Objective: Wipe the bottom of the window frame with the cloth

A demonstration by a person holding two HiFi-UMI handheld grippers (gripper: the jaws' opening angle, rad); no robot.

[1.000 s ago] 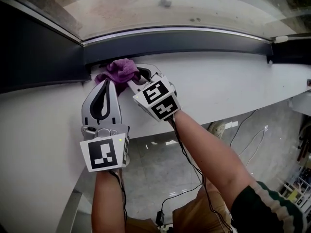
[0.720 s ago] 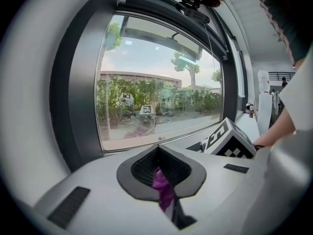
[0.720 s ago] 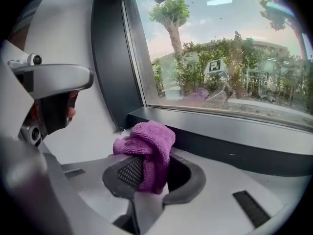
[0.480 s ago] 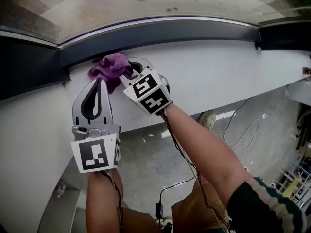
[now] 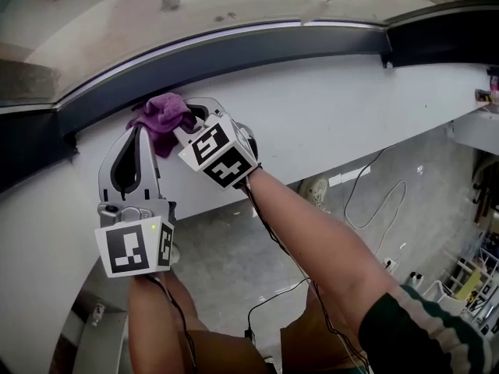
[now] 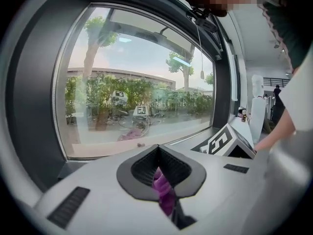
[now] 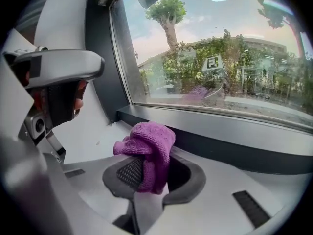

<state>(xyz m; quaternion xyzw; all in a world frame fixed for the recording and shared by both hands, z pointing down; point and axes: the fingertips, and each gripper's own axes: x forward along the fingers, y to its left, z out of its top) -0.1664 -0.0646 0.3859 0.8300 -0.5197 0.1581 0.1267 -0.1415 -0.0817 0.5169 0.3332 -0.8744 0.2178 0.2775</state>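
A purple cloth [image 5: 160,114] is bunched against the dark bottom strip of the window frame [image 5: 265,49], above the white sill [image 5: 335,123]. My left gripper [image 5: 142,129] comes at it from below and is shut on a fold of the cloth [image 6: 164,195]. From the right, my right gripper [image 5: 185,120] is also shut on the cloth [image 7: 149,151], which bulges above its pads. In the right gripper view the dark frame strip [image 7: 234,141] runs just behind the cloth, under the glass.
The frame's left upright [image 5: 31,154] meets the bottom strip close to the cloth's left. The glass pane [image 5: 218,2] lies beyond. Below the sill there is a tiled floor with cables [image 5: 374,185]. The left gripper's body [image 7: 54,77] crowds the right gripper view's left side.
The head view has swung so the frame now slants. Both grippers stay shut on the cloth at the frame, and they sit a little farther left in the picture.
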